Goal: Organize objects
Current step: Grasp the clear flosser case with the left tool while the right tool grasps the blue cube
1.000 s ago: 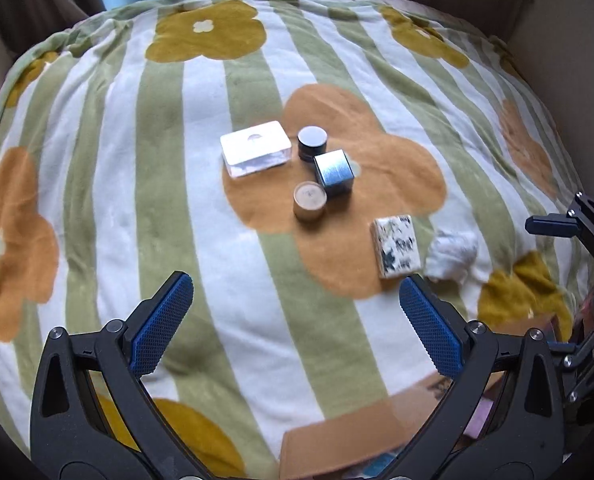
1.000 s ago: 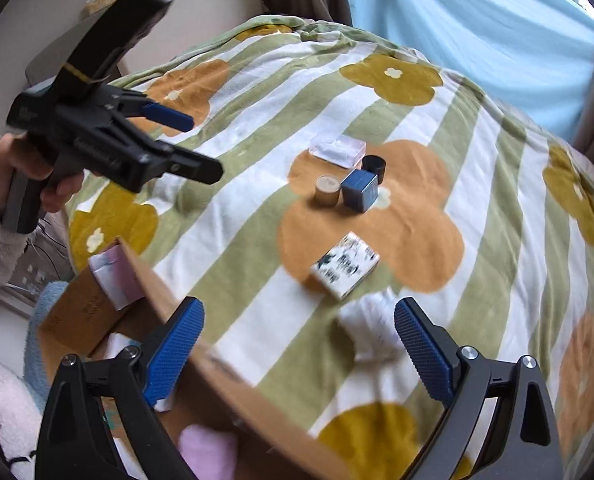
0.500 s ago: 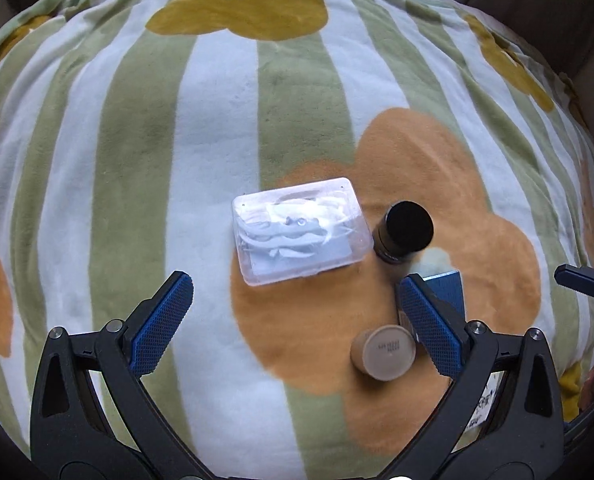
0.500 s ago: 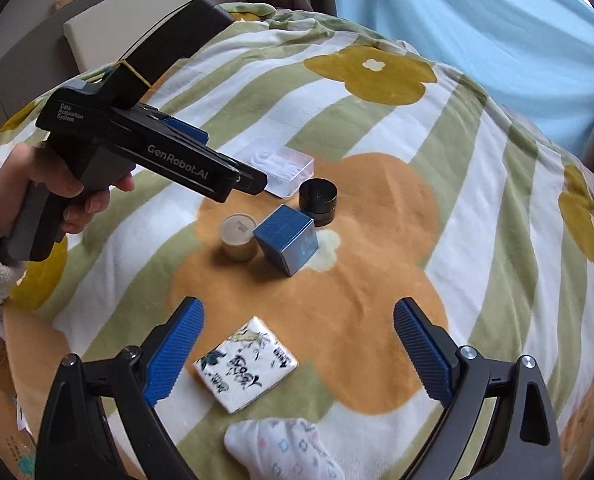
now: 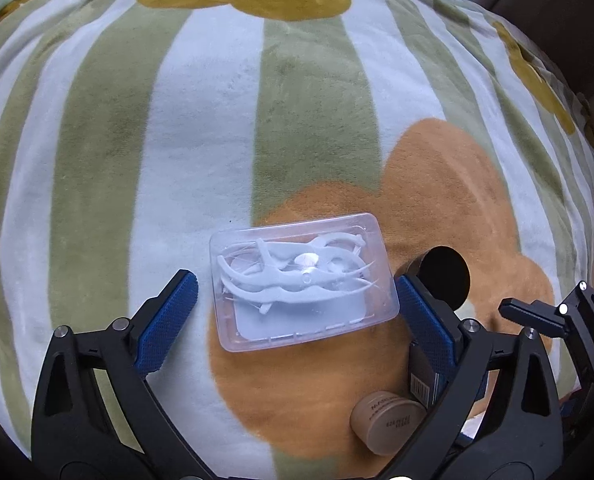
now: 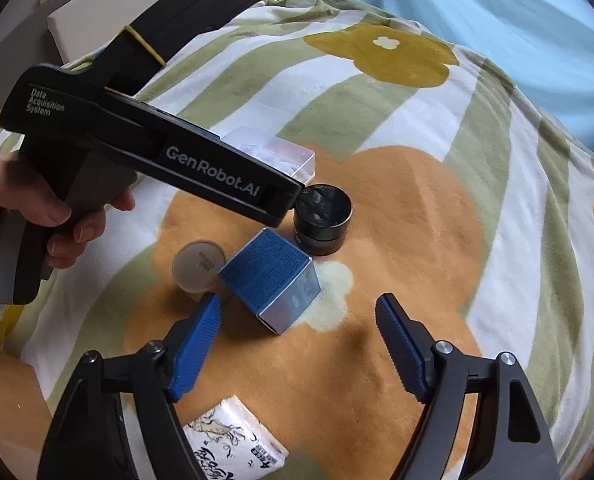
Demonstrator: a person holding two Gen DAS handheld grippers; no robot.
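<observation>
A clear plastic box of white floss picks (image 5: pixel 303 280) lies on the flowered blanket. My left gripper (image 5: pixel 297 320) is open, its blue pads either side of the box's near end, not touching. A black jar (image 5: pixel 443 276) stands right of the box; a tan round tin (image 5: pixel 389 420) and a blue carton (image 5: pixel 423 384) lie nearer. In the right wrist view my right gripper (image 6: pixel 299 344) is open just before the blue carton (image 6: pixel 273 284), with the tan tin (image 6: pixel 199 266), black jar (image 6: pixel 323 218) and clear box (image 6: pixel 275 152) beyond. The left gripper's body hides part of the box there.
A white printed packet (image 6: pixel 233 444) lies between the right gripper's arms. The striped flower blanket (image 5: pixel 201 120) covers the soft surface. A blue curtain (image 6: pixel 497 20) hangs behind. The right gripper's tip (image 5: pixel 537 316) shows at the left view's right edge.
My left gripper moved forward and down until its pads flank the clear box. My right gripper moved forward over the packet toward the blue carton.
</observation>
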